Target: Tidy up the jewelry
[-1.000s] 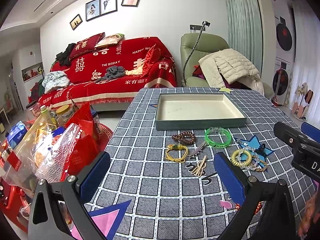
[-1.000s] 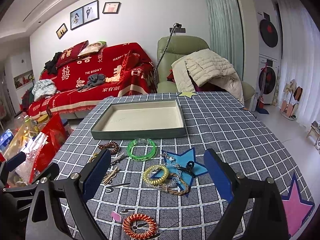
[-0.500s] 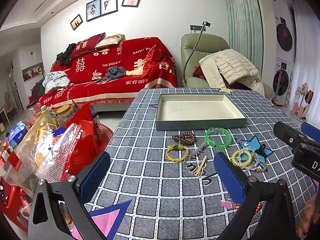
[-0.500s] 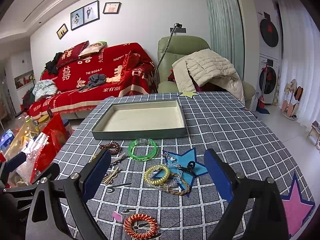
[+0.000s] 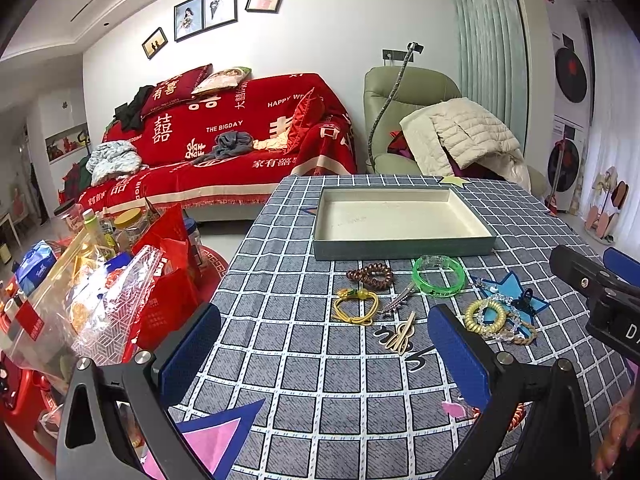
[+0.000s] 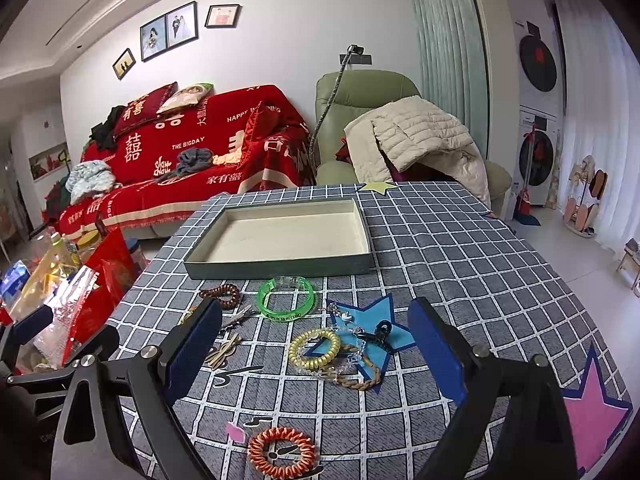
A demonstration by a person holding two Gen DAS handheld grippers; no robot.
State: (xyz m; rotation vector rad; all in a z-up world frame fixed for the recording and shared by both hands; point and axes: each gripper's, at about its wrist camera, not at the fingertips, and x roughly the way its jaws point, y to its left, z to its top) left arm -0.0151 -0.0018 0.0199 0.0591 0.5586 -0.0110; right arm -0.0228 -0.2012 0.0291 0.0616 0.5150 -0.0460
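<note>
Right now both grippers hover low over the near edge of the surface point(image 6: 460, 240), which is covered with a grey checked cloth. The left gripper point(image 5: 320, 344) has its jaws wide apart with nothing between them, and the right gripper point(image 6: 316, 344) likewise holds its jaws spread and empty.

Toward the far side sits a shallow green tray point(image 6: 280, 270) with a pale lining and nothing inside it. The jewelry lies loose on the cloth just in front of the tray's near wall. A brown coil band point(image 5: 370, 276) is at the left, with a yellow cord bracelet point(image 5: 356, 306) nearer than it. A translucent green bangle point(image 6: 286, 298) sits just beside the tray's near wall, and a slim metal clip point(image 5: 398, 300) lies between the cord bracelet and the bangle. To the right, a yellow coil band point(image 6: 314, 348) overlaps a clear bead strand and a braided tan bracelet point(image 6: 358, 378) on a blue star point(image 6: 380, 312) pattern, beside what looks like a small black claw clip point(image 6: 378, 332). An orange coil band point(image 6: 282, 452) lies nearest, apart from the rest
</note>
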